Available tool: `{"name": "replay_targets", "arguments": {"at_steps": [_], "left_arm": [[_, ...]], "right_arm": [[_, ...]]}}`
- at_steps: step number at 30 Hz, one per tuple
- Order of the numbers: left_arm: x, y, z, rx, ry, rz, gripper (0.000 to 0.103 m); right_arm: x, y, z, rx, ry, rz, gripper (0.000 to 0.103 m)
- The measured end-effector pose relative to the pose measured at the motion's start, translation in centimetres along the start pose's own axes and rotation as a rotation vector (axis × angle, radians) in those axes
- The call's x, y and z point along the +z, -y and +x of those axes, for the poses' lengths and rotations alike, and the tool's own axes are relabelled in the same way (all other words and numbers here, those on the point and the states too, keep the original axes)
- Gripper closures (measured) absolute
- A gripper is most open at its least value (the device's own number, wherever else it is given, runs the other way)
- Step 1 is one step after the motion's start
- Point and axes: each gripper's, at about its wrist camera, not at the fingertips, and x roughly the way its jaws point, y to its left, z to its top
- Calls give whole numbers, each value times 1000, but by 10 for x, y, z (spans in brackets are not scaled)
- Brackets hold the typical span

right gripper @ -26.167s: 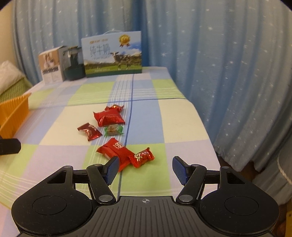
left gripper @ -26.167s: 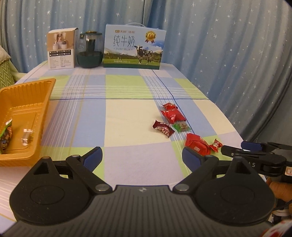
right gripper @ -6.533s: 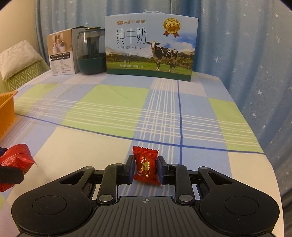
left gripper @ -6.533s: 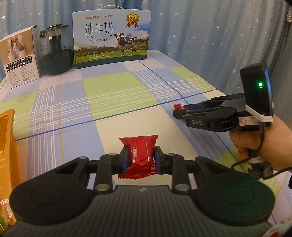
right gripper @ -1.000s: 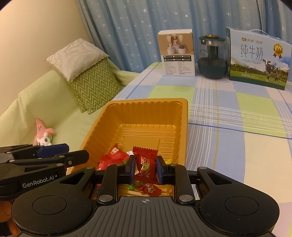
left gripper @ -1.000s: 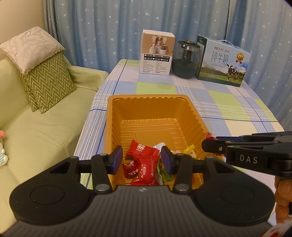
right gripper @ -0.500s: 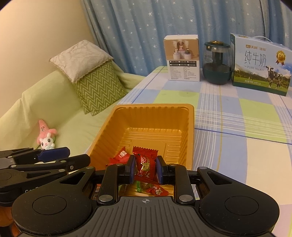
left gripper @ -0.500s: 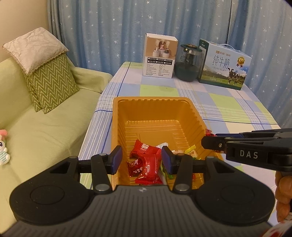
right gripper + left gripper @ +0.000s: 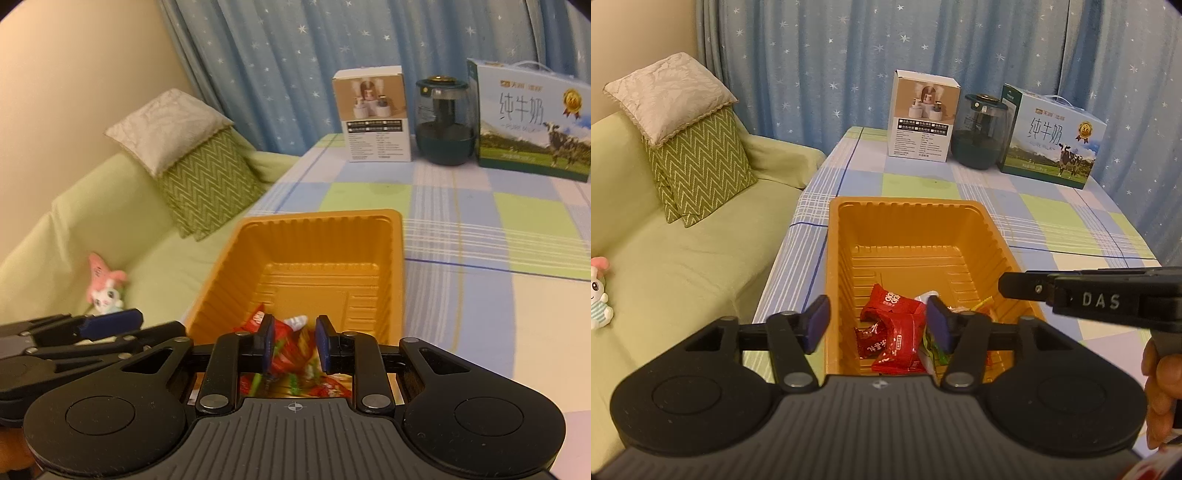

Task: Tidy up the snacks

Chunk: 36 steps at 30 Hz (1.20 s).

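Note:
An orange tray sits at the table's left edge with several wrapped snacks in its near end. My left gripper hovers over that end with its jaws opening. Its pads touch nothing, and the large red packet lies loose in the tray below them. In the right wrist view my right gripper also hangs over the tray, its pads close together on a small red candy that is blurred. The right gripper's fingers reach in from the right in the left wrist view.
At the table's far end stand a white box, a dark jar and a milk carton. A green sofa with cushions and a plush toy lies to the left. A hand holds the right gripper.
The left jaws have spread apart and the red packet now rests in the tray. The candy in the right gripper sits lower between the pads and is blurred.

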Motion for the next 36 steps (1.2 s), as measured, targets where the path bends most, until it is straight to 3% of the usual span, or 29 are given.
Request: {"name": "replay_targets", "arguments": {"at_steps": [3, 13, 23, 28, 36], "left_arm": [[-1, -1, -1, 3, 4, -3, 40], [-7, 2, -4, 1, -2, -2, 36], [-8, 9, -14, 11, 18, 5, 16], [-12, 11, -22, 22, 27, 6, 7], [-21, 14, -42, 37, 32, 0, 0]], "right_arm": [[1, 7, -4, -6, 19, 44, 50], [-7, 20, -14, -40, 1, 79, 48], [-20, 19, -24, -75, -17, 75, 46], [-24, 19, -35, -85, -6, 72, 27], [-32, 18, -58, -132, 1, 77, 12]]}}
